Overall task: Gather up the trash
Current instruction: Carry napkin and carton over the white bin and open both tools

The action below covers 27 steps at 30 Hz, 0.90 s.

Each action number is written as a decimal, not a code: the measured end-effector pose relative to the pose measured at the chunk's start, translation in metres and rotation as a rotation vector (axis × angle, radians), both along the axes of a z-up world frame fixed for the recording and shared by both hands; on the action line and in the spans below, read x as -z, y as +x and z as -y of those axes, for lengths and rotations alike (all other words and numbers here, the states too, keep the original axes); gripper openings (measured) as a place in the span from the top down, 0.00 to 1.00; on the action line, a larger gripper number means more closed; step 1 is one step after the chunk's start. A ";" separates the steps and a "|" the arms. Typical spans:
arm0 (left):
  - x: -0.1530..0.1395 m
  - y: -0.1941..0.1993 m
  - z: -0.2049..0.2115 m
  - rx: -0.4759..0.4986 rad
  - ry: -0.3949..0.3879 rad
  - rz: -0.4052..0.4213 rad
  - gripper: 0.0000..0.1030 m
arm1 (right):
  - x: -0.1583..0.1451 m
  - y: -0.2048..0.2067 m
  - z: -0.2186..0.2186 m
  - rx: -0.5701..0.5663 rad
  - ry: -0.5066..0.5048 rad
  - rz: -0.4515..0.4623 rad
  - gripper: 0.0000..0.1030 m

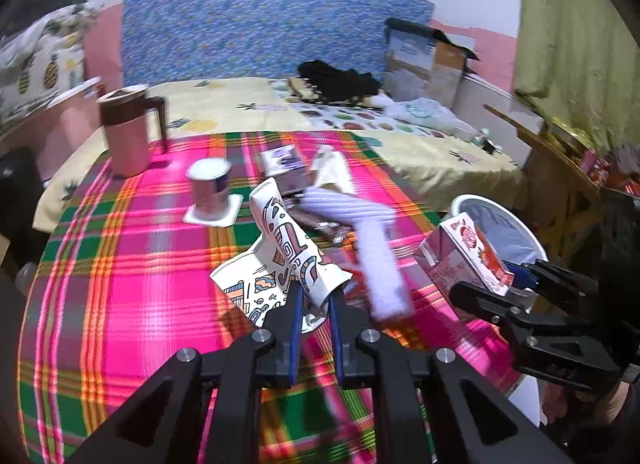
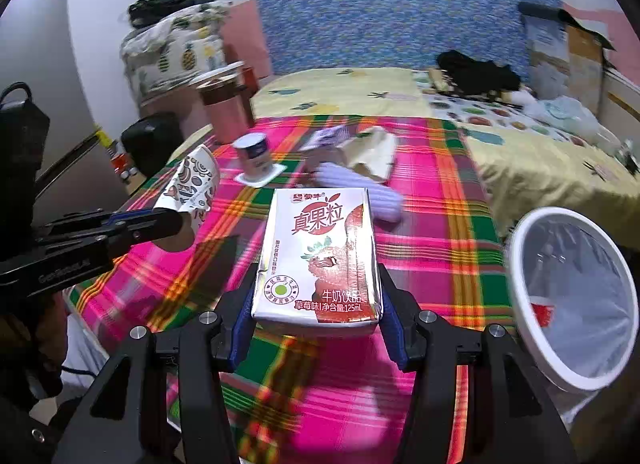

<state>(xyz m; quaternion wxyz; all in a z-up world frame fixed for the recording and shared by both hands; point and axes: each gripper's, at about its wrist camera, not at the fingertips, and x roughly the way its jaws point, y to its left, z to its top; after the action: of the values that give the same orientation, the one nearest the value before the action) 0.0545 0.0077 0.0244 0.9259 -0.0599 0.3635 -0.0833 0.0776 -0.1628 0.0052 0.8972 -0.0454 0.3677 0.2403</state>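
Observation:
My left gripper [image 1: 316, 296] is shut on a crushed patterned paper cup [image 1: 286, 252], held above the plaid table; the cup also shows in the right wrist view [image 2: 192, 187]. My right gripper [image 2: 316, 304] is shut on a strawberry milk carton [image 2: 320, 256], lifted over the table; the carton shows in the left wrist view [image 1: 472, 252] near the white trash bin [image 1: 500, 223]. The bin [image 2: 576, 304], lined with a clear bag, stands at the right of the table edge. A lilac ribbed wrapper [image 1: 372, 248], a small box [image 1: 284, 167] and a cream wrapper [image 1: 332, 167] lie on the table.
A pink jug [image 1: 128, 131] stands at the table's far left and an upturned yogurt cup [image 1: 210, 191] near it. A bed with yellow sheets [image 1: 248, 103] lies behind the plaid tablecloth [image 1: 140, 284]. A wooden stand [image 1: 552, 167] is at the right.

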 end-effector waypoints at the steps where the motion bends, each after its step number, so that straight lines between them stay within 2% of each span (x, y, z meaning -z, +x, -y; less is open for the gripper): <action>1: -0.001 0.002 0.006 0.016 0.000 0.001 0.88 | 0.000 0.000 0.005 0.012 0.000 0.001 0.47; 10: 0.001 0.027 0.068 0.164 -0.005 -0.003 0.88 | 0.000 0.003 0.057 0.165 -0.006 0.007 0.47; 19: -0.007 0.049 0.134 0.316 -0.009 0.032 0.88 | 0.000 0.003 0.100 0.307 -0.015 0.010 0.47; 27: 0.002 0.075 0.183 0.412 -0.015 0.007 0.88 | 0.009 0.008 0.132 0.403 -0.015 -0.014 0.47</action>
<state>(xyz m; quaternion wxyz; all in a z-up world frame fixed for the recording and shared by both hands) 0.1293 -0.1754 0.0227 0.8900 0.0092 0.3644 -0.2740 0.0852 -0.2949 -0.0038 0.9242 0.0240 0.3775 0.0535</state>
